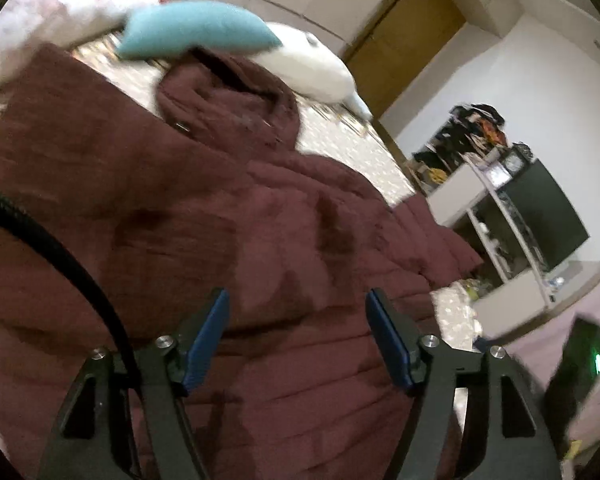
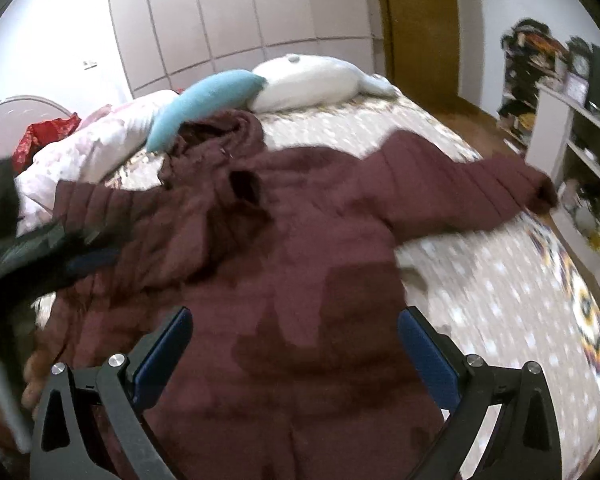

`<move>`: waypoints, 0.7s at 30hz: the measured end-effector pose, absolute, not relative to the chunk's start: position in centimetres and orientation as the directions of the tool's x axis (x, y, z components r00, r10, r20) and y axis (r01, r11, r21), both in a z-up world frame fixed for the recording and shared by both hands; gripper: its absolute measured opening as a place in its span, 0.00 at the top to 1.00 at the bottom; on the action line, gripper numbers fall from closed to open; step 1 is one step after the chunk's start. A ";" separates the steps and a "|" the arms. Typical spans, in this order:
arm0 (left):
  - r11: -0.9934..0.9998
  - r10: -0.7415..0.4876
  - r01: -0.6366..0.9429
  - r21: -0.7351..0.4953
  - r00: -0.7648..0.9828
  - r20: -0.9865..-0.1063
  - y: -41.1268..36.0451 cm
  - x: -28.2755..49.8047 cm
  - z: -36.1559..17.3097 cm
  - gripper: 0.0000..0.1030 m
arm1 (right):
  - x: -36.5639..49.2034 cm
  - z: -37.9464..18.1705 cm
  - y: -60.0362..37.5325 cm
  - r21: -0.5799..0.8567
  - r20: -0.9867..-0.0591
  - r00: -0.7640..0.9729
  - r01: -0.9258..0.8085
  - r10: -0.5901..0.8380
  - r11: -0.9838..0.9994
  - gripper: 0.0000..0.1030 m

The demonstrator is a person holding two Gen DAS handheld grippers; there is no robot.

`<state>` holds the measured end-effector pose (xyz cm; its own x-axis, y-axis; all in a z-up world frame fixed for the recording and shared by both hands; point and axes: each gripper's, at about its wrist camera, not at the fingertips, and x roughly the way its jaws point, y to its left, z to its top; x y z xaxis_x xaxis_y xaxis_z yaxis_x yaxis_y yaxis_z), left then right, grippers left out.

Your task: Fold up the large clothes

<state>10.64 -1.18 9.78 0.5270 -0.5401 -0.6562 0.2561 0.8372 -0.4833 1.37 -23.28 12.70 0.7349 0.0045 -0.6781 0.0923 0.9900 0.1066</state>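
Observation:
A large maroon quilted coat (image 2: pixel 300 240) lies spread on the bed, hood (image 2: pixel 236 132) toward the pillows. One sleeve (image 2: pixel 480 188) stretches to the right and the other (image 2: pixel 96 200) lies to the left. My right gripper (image 2: pixel 296 314) hovers open over the coat's lower body with nothing between its blue pads. In the left wrist view the same coat (image 1: pixel 180 200) fills the frame, and my left gripper (image 1: pixel 297 294) stands open above it, holding nothing. The left gripper (image 2: pixel 60 256) also shows as a dark blur over the left sleeve.
A blue pillow (image 2: pixel 212 96) and a white pillow (image 2: pixel 308 80) lie at the head of the patterned bedspread (image 2: pixel 500 300). A pink quilt (image 2: pixel 100 136) is bunched at the left. A white shelf unit (image 2: pixel 568 152) stands right of the bed, with wardrobe doors (image 2: pixel 220 20) behind.

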 end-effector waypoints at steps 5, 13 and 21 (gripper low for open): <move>0.922 -0.360 0.133 -0.363 0.638 -0.680 5.8 11.4 11.8 0.26 | 8.1 10.7 -21.2 0.144 -0.714 0.697 0.057 0.063 0.988 0.00; 0.939 -0.192 -0.066 -0.338 0.715 -0.672 14.4 16.5 13.3 0.26 | 15.9 7.1 -21.3 0.291 -0.768 0.623 0.135 0.147 0.947 0.01; 0.947 -0.159 -0.081 -0.310 0.719 -0.676 13.8 19.1 12.0 0.26 | 18.0 10.0 -23.1 0.225 -0.784 0.612 0.127 0.102 0.966 0.78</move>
<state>19.11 13.79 12.05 0.7191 -0.1594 -0.6764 -0.0812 0.9474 -0.3095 18.01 -23.11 10.03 0.6124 0.1019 -0.7839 0.1275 0.9660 0.2251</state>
